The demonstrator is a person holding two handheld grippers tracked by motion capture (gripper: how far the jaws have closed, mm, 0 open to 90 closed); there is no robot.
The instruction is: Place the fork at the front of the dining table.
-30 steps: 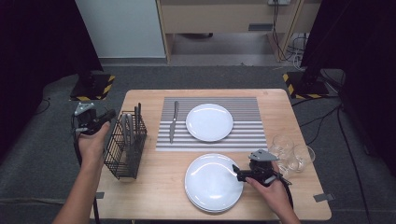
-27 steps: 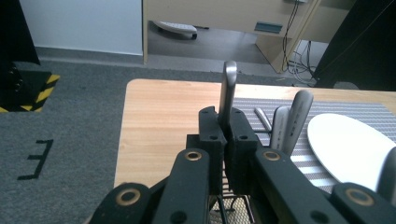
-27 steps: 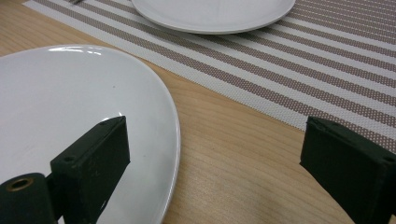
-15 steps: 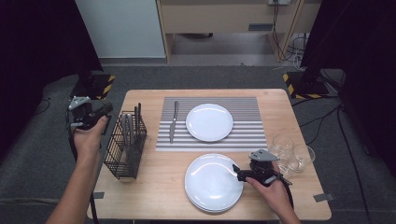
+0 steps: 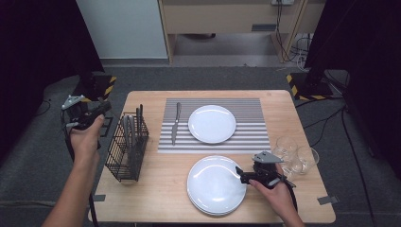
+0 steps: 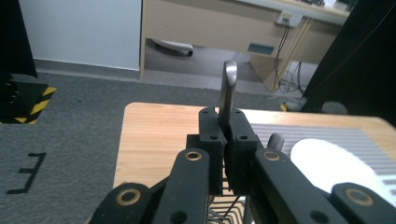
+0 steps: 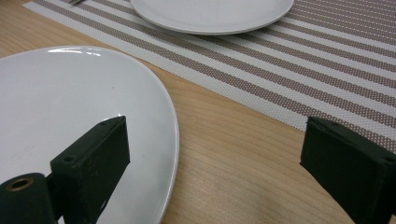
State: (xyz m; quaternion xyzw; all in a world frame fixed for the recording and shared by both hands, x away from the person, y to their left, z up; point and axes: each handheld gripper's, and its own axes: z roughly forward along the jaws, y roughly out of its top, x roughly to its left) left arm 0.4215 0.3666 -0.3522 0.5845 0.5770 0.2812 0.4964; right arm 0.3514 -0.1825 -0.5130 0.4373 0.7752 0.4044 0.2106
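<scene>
A: Now that the left gripper has swung out past the counter edge toward 9 o'clock, what's it carrying?

B: A utensil, jaws clamped on its handle, lifted clear of the wire caddy. Likely headed for the placemat.

A: Right gripper?

B: Unmoved; jaws apart, straddling the near plate stack rim at 3 o'clock.

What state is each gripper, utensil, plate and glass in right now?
Left gripper: shut on a metal utensil handle, held upright.
Right gripper: open, fingers astride the near plate stack's rim.
Knife: flat on the placemat.
Far plate: empty.
Basket: upright, holding cutlery.
Glasses: upright, empty.
</scene>
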